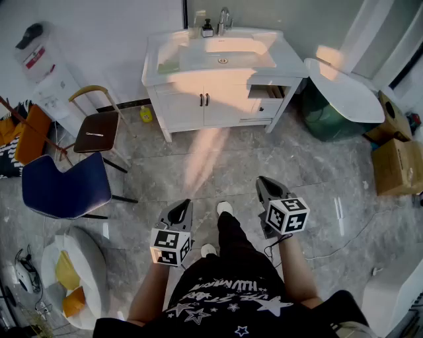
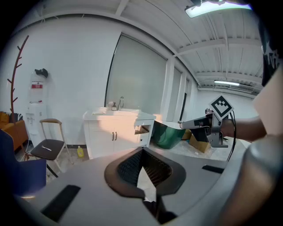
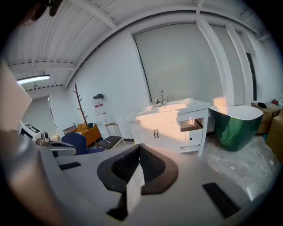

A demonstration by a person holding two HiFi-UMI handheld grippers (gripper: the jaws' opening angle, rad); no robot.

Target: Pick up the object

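Observation:
I stand on the grey floor facing a white vanity (image 1: pixel 192 105) with a sink, a faucet (image 1: pixel 223 20) and a dark soap bottle (image 1: pixel 207 28) on top. A green item (image 1: pixel 168 66) lies on the left of its counter. My left gripper (image 1: pixel 180 210) and right gripper (image 1: pixel 264 182) hang at waist height, far short of the vanity. Both are shut with nothing between their jaws. In the left gripper view the shut left gripper (image 2: pixel 142 150) points at the vanity (image 2: pixel 115 132), with the right gripper (image 2: pixel 194 123) to its right. The right gripper (image 3: pixel 139 148) also faces the vanity (image 3: pixel 168 126).
A small drawer (image 1: pixel 268 92) stands open on the vanity's right. A yellow bottle (image 1: pixel 145 114) sits on the floor at its left. A brown chair (image 1: pixel 96 132) and blue chair (image 1: pixel 63 188) stand left. A green tub (image 1: pixel 334 99) and cardboard boxes (image 1: pixel 396 165) stand right.

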